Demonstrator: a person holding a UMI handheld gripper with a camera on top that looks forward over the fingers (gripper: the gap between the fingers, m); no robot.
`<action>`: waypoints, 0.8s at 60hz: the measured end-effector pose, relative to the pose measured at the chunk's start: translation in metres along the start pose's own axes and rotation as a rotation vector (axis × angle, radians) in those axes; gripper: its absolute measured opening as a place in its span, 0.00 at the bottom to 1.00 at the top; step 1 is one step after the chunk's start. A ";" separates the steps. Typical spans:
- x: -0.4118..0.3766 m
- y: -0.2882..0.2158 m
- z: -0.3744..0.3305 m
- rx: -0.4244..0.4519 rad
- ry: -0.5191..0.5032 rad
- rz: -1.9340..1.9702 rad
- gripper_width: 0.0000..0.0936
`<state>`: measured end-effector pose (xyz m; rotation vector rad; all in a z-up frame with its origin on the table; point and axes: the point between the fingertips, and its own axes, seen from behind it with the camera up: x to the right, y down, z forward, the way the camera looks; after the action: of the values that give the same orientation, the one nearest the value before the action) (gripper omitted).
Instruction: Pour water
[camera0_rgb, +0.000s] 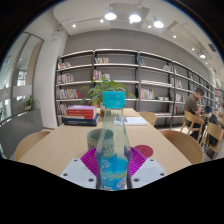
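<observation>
Nearest: gripper (112, 160), 2 fingers low in view, magenta pads (92, 160) on inner faces. A clear plastic water bottle (113, 140) stands upright between the fingers, blue cap on top, pale blue label band around its middle. Pads sit tight against the bottle on both sides; the claw is pinching it. Bottle base is cut off below the fingers, so whether it rests on anything cannot be told.

Just beyond the fingers: a round wooden table (60, 145), light tan top. A small red object (143, 152) lies on it just right of the bottle, partly hidden by the right finger; what it is cannot be made out.

Far side of the table: stack of books (80, 113) with red covers, a potted green plant (103, 91) directly behind the bottle cap, papers (135, 120) lying flat to the right. Wooden chairs (150, 117) around the table.

Background: long white bookshelves (140, 80) along the back wall, sparsely filled. A person (195, 104) seated at far right. Ceiling lights (122, 17) overhead. Windows (20, 80) on the left.
</observation>
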<state>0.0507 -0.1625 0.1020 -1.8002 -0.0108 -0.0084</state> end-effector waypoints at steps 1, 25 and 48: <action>0.001 0.000 0.000 0.002 0.005 -0.001 0.36; 0.053 -0.019 0.033 -0.166 0.057 -0.430 0.36; 0.110 -0.083 0.106 -0.250 0.115 -1.372 0.38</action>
<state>0.1601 -0.0396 0.1603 -1.7017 -1.1859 -1.1147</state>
